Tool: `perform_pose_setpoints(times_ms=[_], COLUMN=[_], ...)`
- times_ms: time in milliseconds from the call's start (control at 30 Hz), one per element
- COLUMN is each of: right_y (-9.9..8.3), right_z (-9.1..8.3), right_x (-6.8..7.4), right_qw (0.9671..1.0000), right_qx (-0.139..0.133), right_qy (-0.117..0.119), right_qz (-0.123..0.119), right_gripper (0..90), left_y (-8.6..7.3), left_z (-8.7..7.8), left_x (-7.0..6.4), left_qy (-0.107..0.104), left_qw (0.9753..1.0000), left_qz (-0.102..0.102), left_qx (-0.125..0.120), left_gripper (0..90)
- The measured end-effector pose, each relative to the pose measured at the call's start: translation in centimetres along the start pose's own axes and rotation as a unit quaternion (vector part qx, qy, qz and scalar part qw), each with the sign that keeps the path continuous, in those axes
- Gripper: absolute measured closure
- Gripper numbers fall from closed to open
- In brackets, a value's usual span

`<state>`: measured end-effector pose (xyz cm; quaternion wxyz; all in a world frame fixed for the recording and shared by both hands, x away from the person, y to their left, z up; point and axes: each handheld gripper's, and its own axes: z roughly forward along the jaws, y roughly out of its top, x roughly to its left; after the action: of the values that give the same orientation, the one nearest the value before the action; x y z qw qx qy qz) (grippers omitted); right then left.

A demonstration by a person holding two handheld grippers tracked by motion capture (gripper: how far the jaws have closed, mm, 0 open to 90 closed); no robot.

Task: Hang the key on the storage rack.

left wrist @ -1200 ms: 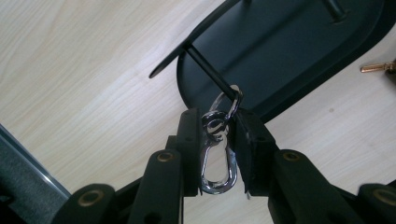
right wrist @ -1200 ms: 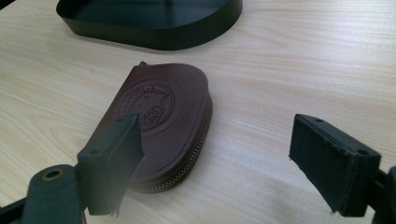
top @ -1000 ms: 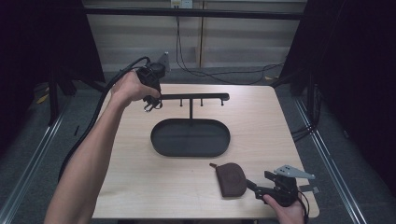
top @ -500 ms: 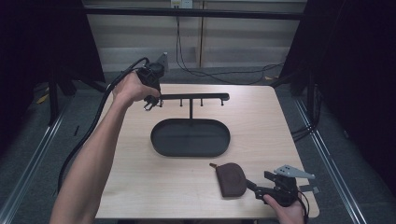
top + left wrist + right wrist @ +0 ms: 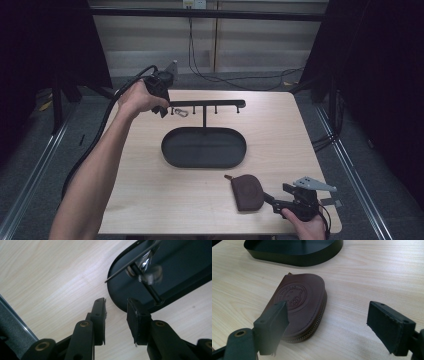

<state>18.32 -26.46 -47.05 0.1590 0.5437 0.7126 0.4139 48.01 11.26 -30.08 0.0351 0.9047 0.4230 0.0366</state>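
Observation:
A black rack with a horizontal peg bar [image 5: 207,104] stands at the back of a black oval tray [image 5: 204,146]. A small metal ring [image 5: 180,112] hangs under the bar's left end, and shows blurred [image 5: 147,263] in the left gripper view. My left gripper [image 5: 164,111] is held just left of the ring, and its jaws [image 5: 116,306] stand a little apart with nothing between them. A brown zipped leather pouch [image 5: 247,191] lies flat near the table's front right. My right gripper [image 5: 270,201] rests just right of it, wide open [image 5: 329,317], one jaw overlapping the pouch [image 5: 299,300].
The tray's rim [image 5: 294,258] lies just beyond the pouch. The light wooden table [image 5: 150,175] ends close behind my right hand. Cables trail off the table's back left, and dark frames stand at both sides.
My left hand has drawn slightly left, so the metal ring now hangs apart from the jaws. The right gripper and pouch have not moved.

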Motion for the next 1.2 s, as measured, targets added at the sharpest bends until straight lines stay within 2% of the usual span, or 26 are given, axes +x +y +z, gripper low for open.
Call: perform_pose_setpoints(times_ms=[100,200,367,433,533,600,633,733,767,833,867,933,967,1000,1033,1200], right_y=[0.0,0.0,0.0,0.0,0.0,0.0,0.0,0.0,0.0,0.0,0.0,0.0,0.1,0.1,0.1,0.2], right_z=[0.0,0.0,0.0,0.1,0.1,0.1,0.1,0.0,0.0,0.0,0.0,0.1,0.1,0.1,0.2,0.3], right_x=[0.0,0.0,0.1,0.1,0.1,0.1,0.1,0.0,0.0,0.0,0.0,0.0,0.0,-0.1,-0.1,-0.2], right_qw=[1.0000,1.0000,1.0000,1.0000,1.0000,1.0000,1.0000,1.0000,1.0000,1.0000,1.0000,1.0000,1.0000,1.0000,1.0000,1.0000], right_qx=[0.000,0.000,0.001,0.001,0.002,0.003,0.003,0.002,0.001,0.001,0.001,0.002,0.001,0.002,0.003,0.004], right_qy=[0.000,0.000,0.000,0.000,0.000,0.000,0.001,0.000,0.000,-0.001,-0.001,-0.001,-0.001,-0.002,-0.002,-0.003], right_qz=[-0.001,-0.001,-0.002,-0.002,-0.003,-0.003,-0.001,-0.002,-0.001,0.002,0.001,0.000,0.001,0.002,0.004,0.007], right_gripper=[16.7,16.7,16.7,16.7,16.7,16.7,16.7,16.7,16.7,16.7,16.7,16.7,16.7,16.7,16.7,16.7], left_y=[-0.5,-1.1,-2.2,-2.6,-3.2,-3.7,-4.1,-4.9,-5.3,-6.0,-6.4,-7.1,-7.5,-7.9,-8.3,-10.0], left_z=[-0.3,-0.7,-0.6,-0.6,-0.7,-0.9,-0.9,-0.7,-0.6,-0.1,0.2,0.8,1.1,1.4,1.5,2.2], left_x=[0.2,0.5,1.1,1.2,1.1,1.0,0.8,0.6,0.6,0.7,0.8,0.8,0.9,0.9,0.9,0.6], left_qy=[-0.009,-0.008,-0.015,-0.026,-0.034,-0.035,-0.040,-0.056,-0.055,-0.069,-0.070,-0.059,-0.066,-0.077,-0.080,-0.087], left_qw=[1.0000,0.9999,0.9998,0.9995,0.9994,0.9993,0.9989,0.9977,0.9974,0.9957,0.9957,0.9957,0.9953,0.9939,0.9930,0.9898], left_qz=[0.001,-0.003,-0.013,-0.019,-0.008,-0.001,0.001,0.006,0.005,0.004,0.005,-0.008,-0.005,-0.005,-0.008,0.001], left_qx=[-0.005,-0.011,-0.002,-0.003,-0.002,-0.011,-0.024,-0.039,-0.046,-0.061,-0.061,-0.071,-0.071,-0.079,-0.087,-0.112], left_gripper=[67.9,67.9,67.4,67.4,68.1,66.7,65.7,61.6,60.8,58.3,56.7,51.7,49.5,49.5,48.5,42.0])
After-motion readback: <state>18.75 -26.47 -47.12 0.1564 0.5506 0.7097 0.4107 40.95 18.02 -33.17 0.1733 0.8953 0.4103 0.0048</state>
